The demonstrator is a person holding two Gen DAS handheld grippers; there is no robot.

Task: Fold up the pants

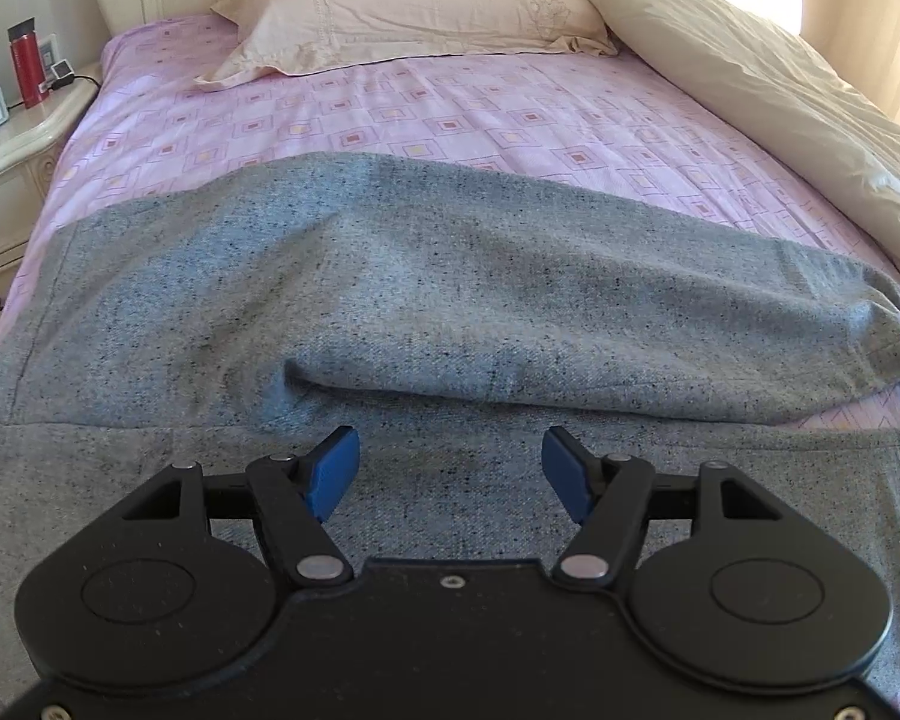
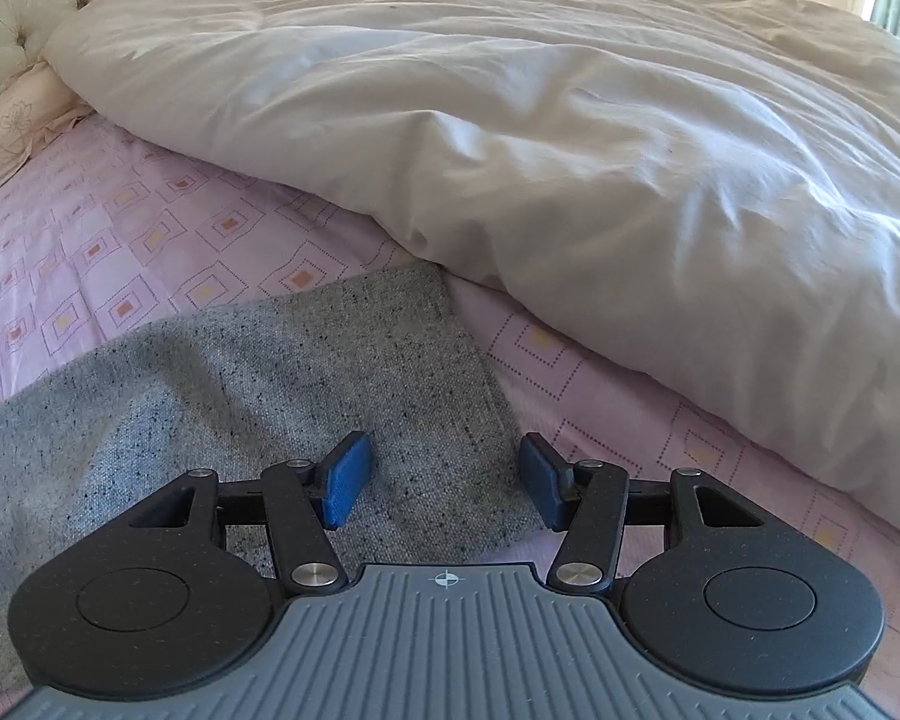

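Grey speckled pants lie across a pink patterned bed sheet, one leg folded over the other, with a fold ridge in the middle. My left gripper hovers open just above the near part of the pants, blue pads apart with nothing between them. In the right wrist view, the hem end of a pants leg lies flat on the sheet. My right gripper is open low over that hem end, near its right edge, with only fabric beneath the blue pads.
A cream duvet is bunched along the right side of the bed, close to the pants hem. A pillow lies at the headboard. A nightstand at the left holds a clock and a red bottle.
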